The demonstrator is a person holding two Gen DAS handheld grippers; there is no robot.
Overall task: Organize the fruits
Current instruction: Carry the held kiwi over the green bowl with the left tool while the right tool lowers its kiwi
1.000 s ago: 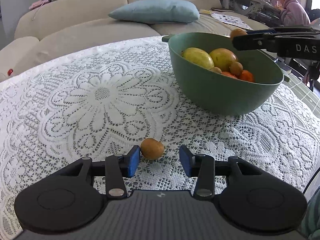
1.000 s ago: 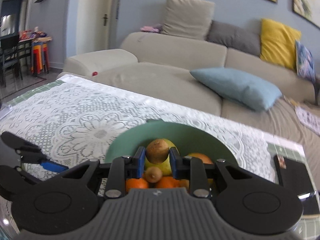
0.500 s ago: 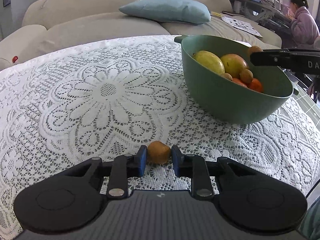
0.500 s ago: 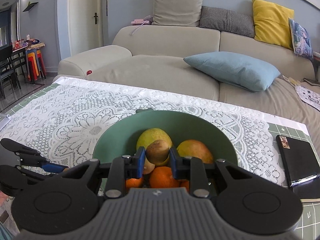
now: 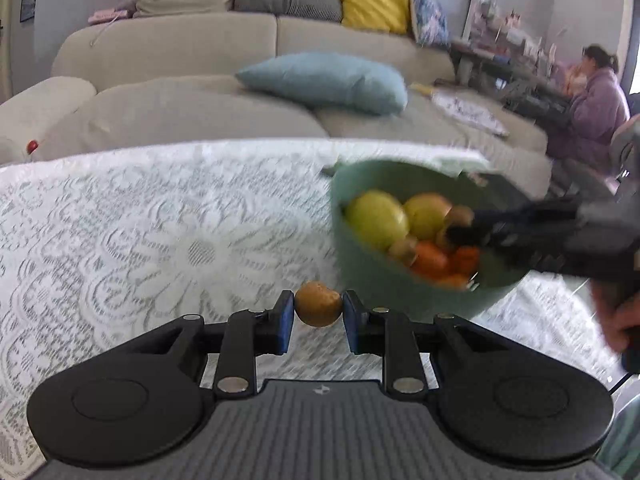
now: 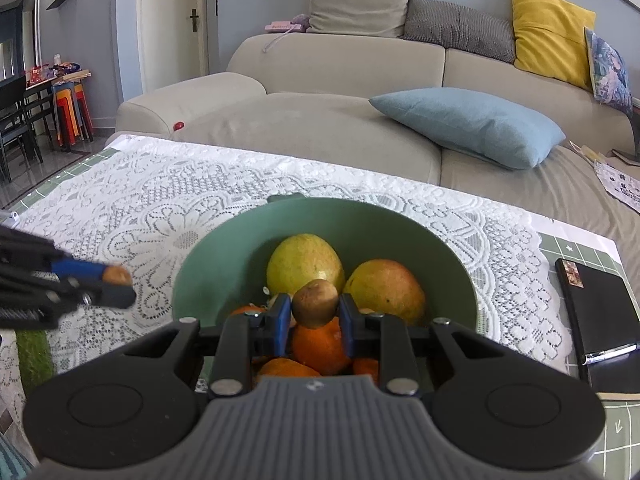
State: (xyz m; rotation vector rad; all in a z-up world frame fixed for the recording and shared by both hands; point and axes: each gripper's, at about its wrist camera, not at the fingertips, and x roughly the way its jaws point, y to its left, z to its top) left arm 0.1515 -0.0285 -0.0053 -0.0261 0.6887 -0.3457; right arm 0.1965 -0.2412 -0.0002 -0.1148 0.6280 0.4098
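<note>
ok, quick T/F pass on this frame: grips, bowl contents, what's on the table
1. The left gripper is shut on a small brown fruit. True.
2. The right gripper is empty. False: its fingers clamp a small brown fruit over the bowl.
3. The green bowl holds two large yellow-green fruits and some oranges. True.
4. The bowl stands on bare wood. False: it stands on a white lace tablecloth.
5. A dark notebook lies on the table to the right of the bowl in the right wrist view. True.
</note>
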